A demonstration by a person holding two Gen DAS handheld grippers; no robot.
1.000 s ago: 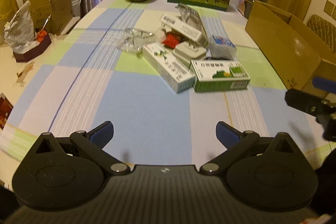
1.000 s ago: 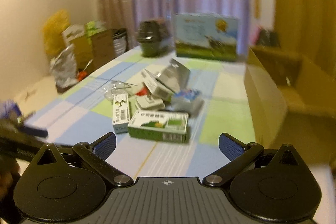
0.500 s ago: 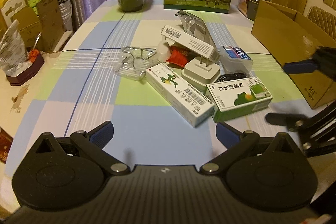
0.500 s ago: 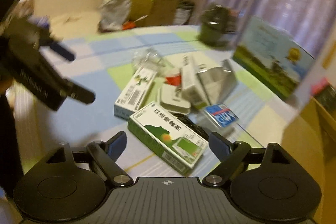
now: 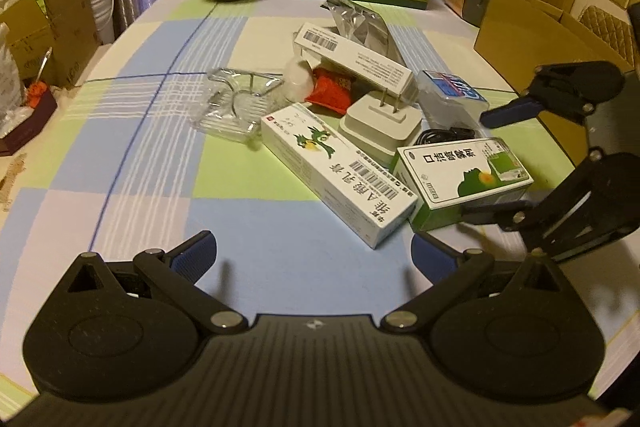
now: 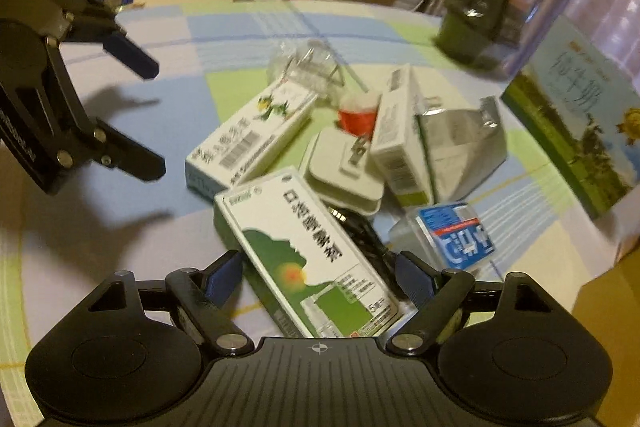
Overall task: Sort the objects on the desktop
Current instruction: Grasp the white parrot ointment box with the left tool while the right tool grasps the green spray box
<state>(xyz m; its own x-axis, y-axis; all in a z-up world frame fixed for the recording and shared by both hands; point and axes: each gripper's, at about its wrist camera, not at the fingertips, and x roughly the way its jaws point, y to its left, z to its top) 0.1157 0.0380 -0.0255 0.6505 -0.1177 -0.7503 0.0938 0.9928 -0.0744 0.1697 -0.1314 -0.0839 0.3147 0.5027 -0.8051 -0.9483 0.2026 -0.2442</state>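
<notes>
Right claw (image 6: 318, 273): fingers apart, now straddling the near end of the green medicine box (image 6: 308, 251), closer in than half a second ago; not clamped. Left claw (image 5: 314, 259): fingers apart, empty, over bare worktop (image 5: 120, 155), closer to the pile than before. Pile at mid-worktop, unmoved. Count: three medicine boxes — green one, dragon-printed white box (image 5: 338, 173) touching it, barcoded white box (image 5: 352, 57) behind; one white plug adapter (image 5: 380, 127); one clear dish (image 5: 232, 105); one foil pouch (image 5: 362, 25); one blue-labelled case (image 5: 452, 95); one red packet (image 5: 332, 89). Cardboard box (image 5: 532, 27) at right edge.
</notes>
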